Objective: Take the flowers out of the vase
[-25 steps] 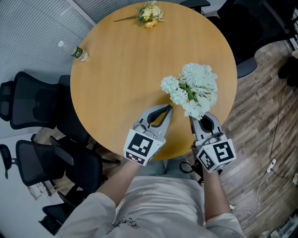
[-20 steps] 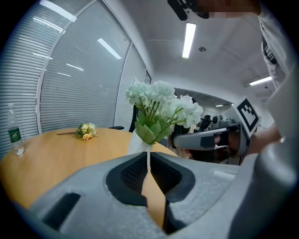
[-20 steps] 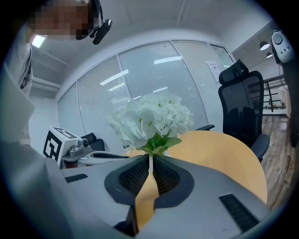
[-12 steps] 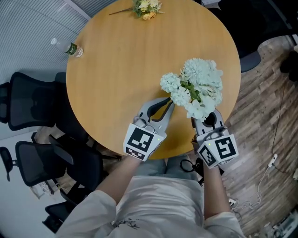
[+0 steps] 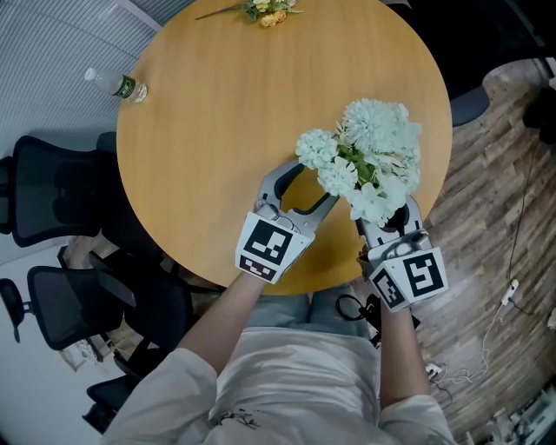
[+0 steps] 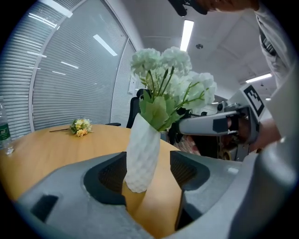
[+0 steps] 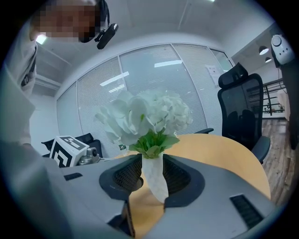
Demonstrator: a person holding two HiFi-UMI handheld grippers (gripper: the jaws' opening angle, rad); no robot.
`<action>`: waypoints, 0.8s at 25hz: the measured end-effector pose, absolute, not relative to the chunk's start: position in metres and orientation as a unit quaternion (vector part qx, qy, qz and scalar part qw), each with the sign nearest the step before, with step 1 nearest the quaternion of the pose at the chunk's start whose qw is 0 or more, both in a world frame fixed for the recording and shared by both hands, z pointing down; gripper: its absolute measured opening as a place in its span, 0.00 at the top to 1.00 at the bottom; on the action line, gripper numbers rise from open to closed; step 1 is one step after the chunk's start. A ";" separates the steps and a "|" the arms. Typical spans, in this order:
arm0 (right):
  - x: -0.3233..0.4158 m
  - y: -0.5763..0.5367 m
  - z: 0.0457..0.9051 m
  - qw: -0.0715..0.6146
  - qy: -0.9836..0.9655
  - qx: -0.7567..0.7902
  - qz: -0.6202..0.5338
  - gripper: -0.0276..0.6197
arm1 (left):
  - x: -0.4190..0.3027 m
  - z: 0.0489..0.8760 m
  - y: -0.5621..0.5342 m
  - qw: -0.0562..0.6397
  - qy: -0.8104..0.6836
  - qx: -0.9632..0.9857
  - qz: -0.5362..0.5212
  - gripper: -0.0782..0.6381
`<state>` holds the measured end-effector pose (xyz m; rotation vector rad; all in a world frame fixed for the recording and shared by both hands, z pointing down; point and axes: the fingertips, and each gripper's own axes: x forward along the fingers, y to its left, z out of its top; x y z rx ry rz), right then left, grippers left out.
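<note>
First: Both grippers differ from a second ago. The left gripper (image 5: pixel 311 184) has come in closer to the vase (image 6: pixel 141 154). Its jaws were together then, have just been opening, and now stand wide apart.

Second: Is anything gripped in them?

First: No. In the left gripper view the white textured vase stands between the two pads. Its base is close by one pad, and bare table shows on its other side.

Second: And the right gripper (image 7: pixel 153 173)?

First: Its jaws have just been opening too, though to a narrower gap than the left's. The vase stands between them with a pad just beside each flank. I can't tell whether either pad touches it.

Second: Where are the flowers?

First: The white flowers (image 5: pixel 369 156) sit in the vase, with green leaves at its mouth. They spread right over it, so the head view hides the vase. It stands on the round wooden table (image 5: pixel 217 130), near the edge by the person.

Second: What else is about?

First: A small yellow posy (image 5: pixel 265 10) lies far across the table from the vase. A plastic bottle (image 5: pixel 113 84) stands well apart from the vase, near the rim. Black office chairs (image 5: pixel 52 187) stand off the table, on the bottle's side of the vase.
</note>
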<state>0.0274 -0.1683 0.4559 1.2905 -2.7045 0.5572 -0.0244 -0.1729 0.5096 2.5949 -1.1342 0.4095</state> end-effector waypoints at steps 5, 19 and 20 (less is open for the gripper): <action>0.029 -0.168 0.457 0.046 -0.885 0.427 0.182 0.79 | -0.017 0.522 -0.184 0.146 -0.387 0.898 0.151 0.44; 0.020 -0.181 0.458 0.045 -0.889 0.426 0.165 0.68 | 0.001 0.535 -0.207 0.136 -0.376 0.901 0.170 0.42; 0.019 -0.183 0.457 0.044 -0.889 0.425 0.163 0.68 | 0.001 0.536 -0.208 0.136 -0.376 0.900 0.171 0.43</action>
